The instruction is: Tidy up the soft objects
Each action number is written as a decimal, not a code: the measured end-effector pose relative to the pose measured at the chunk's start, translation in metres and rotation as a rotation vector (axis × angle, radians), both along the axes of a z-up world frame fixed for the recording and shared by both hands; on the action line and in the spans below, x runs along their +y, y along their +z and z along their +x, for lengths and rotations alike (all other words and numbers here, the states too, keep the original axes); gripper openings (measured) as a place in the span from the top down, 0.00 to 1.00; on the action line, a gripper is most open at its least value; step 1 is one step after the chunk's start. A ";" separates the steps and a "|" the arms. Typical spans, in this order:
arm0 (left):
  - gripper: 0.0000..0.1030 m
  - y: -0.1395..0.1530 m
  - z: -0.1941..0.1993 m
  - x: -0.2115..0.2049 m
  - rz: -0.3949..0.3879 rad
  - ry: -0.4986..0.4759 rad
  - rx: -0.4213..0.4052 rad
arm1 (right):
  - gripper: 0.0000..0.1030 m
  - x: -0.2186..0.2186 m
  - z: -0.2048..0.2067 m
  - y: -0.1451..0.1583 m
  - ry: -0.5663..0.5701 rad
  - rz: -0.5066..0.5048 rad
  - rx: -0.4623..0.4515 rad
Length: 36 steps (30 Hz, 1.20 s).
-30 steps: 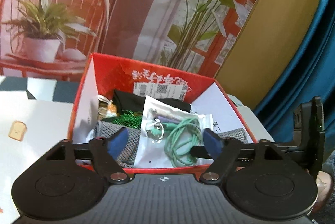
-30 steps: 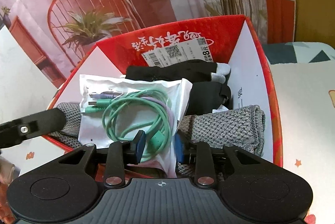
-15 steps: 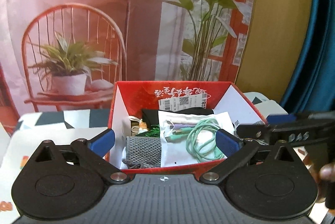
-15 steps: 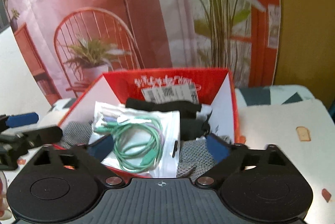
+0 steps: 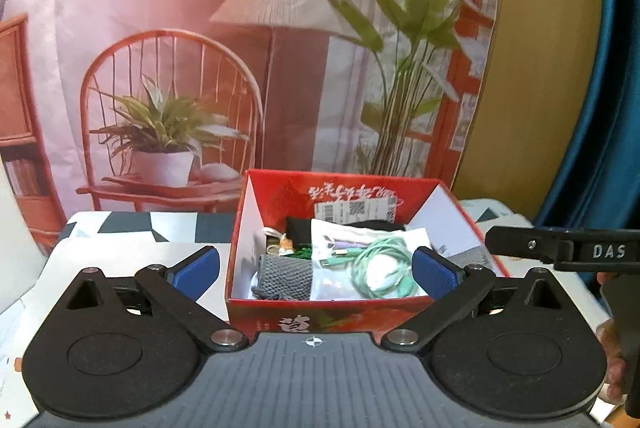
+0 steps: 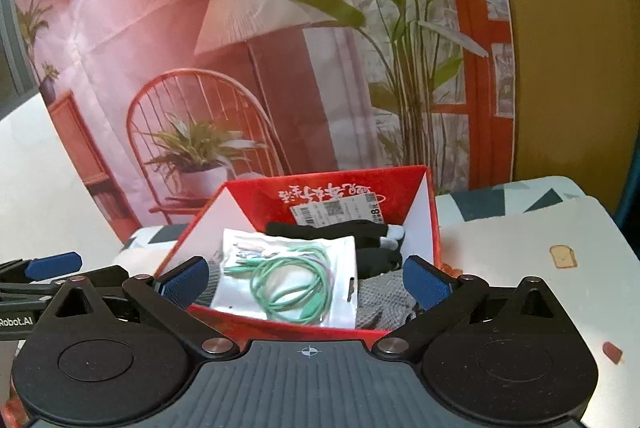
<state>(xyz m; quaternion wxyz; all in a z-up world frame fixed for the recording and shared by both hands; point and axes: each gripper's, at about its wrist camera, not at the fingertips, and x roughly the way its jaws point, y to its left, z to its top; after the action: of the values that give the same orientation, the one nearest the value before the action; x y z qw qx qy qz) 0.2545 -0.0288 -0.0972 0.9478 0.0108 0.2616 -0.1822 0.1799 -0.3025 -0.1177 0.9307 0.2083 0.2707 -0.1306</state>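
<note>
Left gripper (image 5: pixel 316 270): jaws are standing spread wide with nothing between the pads; it is hovering at the lower centre of the left wrist view, framing the box front.
Right gripper (image 6: pixel 306 282): jaws are standing fully apart, gripping nothing; its blue pads are sitting either side of the box's near rim in the lower middle of the right wrist view.
Red box (image 6: pixel 418 204): sitting at frame centre in both views, open-topped, white inner walls, already holding the soft items.
Cable pouch (image 6: pixel 288 280): a flat clear-and-white bag of coiled green cable is lying on top of the pile, tilted toward the near rim. Judged light, floppy and slick; a pinch on a sealed edge or corner should be holding better than one on the glossy face.
Grey knit cloth (image 5: pixel 286 278): folded at lower left inside the box, partly under the pouch. Judged soft and compressible; a fold would be taking the pads well.
Black gloves (image 6: pixel 360 240): lying toward the back wall, limp, easy to bunch.
Small items (image 5: pixel 280 246): too small to identify.
Edges: the box walls are rising around the pile, so any reach is coming from above.
Open room: pale table mat (image 6: pixel 520 268) is lying bare to the right of the box.
</note>
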 end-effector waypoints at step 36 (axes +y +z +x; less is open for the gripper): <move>0.00 0.110 -0.234 0.016 -0.021 0.094 -0.268 | 0.00 0.116 -0.211 0.146 -0.020 -0.292 -0.227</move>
<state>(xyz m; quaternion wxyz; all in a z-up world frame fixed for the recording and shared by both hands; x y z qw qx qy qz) 0.0207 -0.0131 0.0124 0.9818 0.0128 0.1308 -0.1374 -0.0314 -0.1861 0.0279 0.9743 0.0869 0.1401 -0.1535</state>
